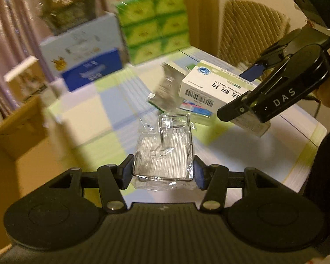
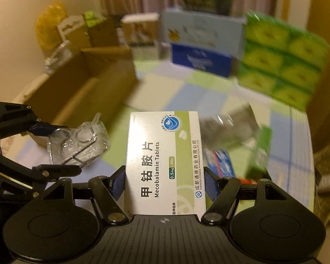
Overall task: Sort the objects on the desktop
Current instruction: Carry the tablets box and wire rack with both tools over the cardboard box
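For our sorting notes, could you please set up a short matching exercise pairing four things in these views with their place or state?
Things:
1. Mecobalamin tablet box
2. clear plastic-wrapped case
3. green tissue packs
4. brown cardboard box

Place or state:
A. stacked at the table's far edge
B. held in the left hand-held gripper
C. open, beside the table
D. held in the right hand-held gripper

Pairs: 1-D, 2-B, 3-A, 4-C

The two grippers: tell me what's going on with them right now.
A person holds both. The left gripper has its jaws shut on a clear plastic-wrapped pack. The right gripper is shut on a white tablet box. Both items are held above the checked table, where a few more packets lie. An open cardboard box stands at the table's edge.
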